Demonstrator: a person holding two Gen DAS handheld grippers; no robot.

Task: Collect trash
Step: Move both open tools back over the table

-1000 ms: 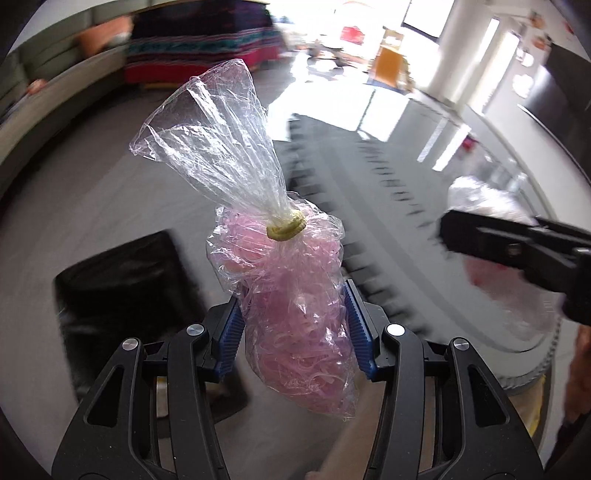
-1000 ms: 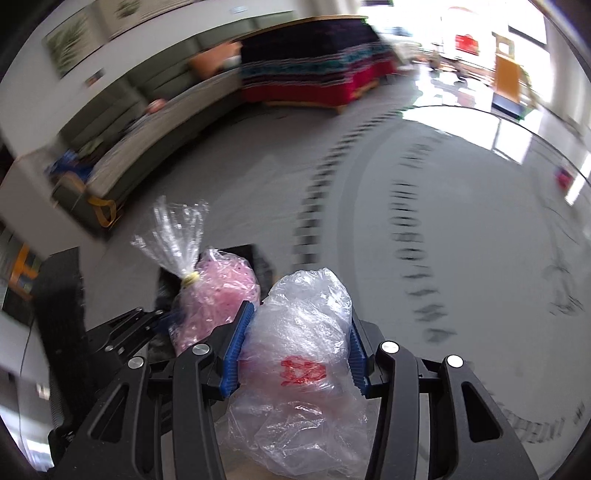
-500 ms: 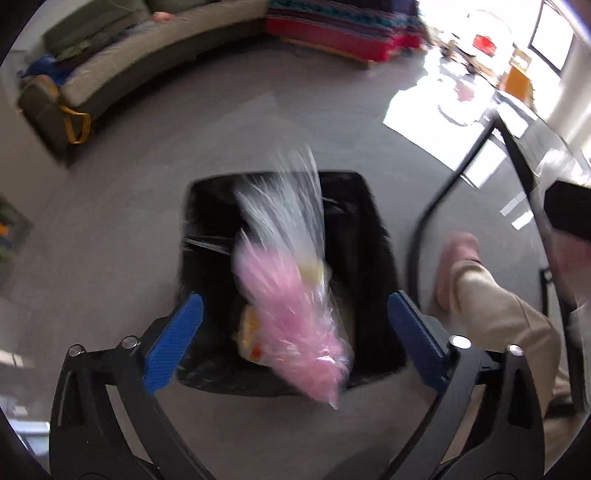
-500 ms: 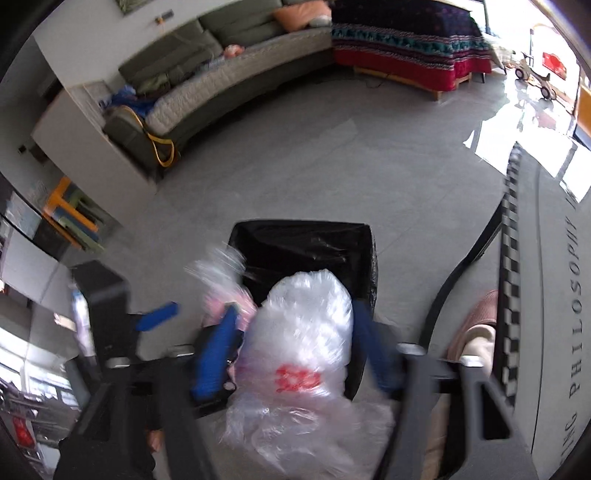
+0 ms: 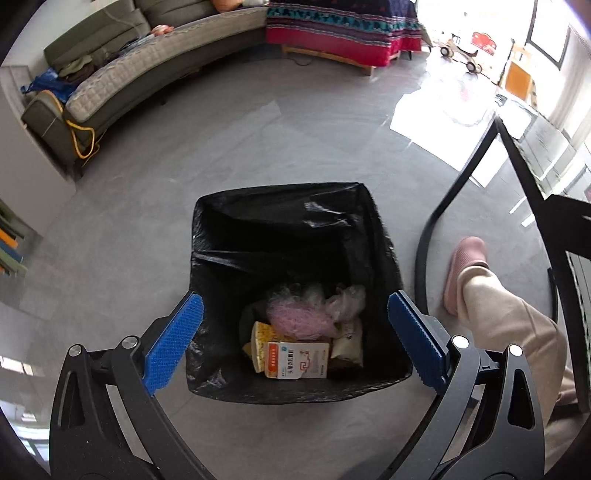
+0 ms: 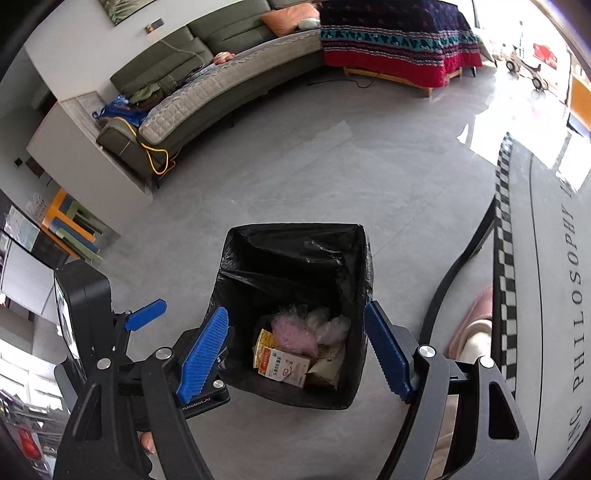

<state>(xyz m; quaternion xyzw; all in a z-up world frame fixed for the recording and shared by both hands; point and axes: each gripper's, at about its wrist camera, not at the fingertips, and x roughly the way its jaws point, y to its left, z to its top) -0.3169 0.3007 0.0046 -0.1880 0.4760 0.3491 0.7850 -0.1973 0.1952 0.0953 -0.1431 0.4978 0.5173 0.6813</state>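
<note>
A bin lined with a black bag (image 5: pixel 288 221) stands on the grey floor, also in the right wrist view (image 6: pixel 295 251). Inside lie the pink bag (image 5: pixel 299 321), the clear plastic bag (image 5: pixel 345 301), a white and orange carton (image 5: pixel 297 360) and other wrappers. The right wrist view shows the pink bag (image 6: pixel 293 334), clear bag (image 6: pixel 332 326) and carton (image 6: pixel 282 365) too. My left gripper (image 5: pixel 295 339) is open and empty above the bin. My right gripper (image 6: pixel 295 354) is open and empty above it; the left gripper (image 6: pixel 146 319) shows at its left.
A person's leg and pink slipper (image 5: pixel 467 269) stand right of the bin, beside a black table leg (image 5: pixel 428 229). A grey table top with lettering (image 6: pixel 554 295) is at the right. A green sofa (image 5: pixel 129 70) and a bed with a red cover (image 5: pixel 343 33) lie far back.
Both grippers swung from over the table to above the bin and opened. The pink bag and the clear bag dropped out of them and now lie inside the bin.
</note>
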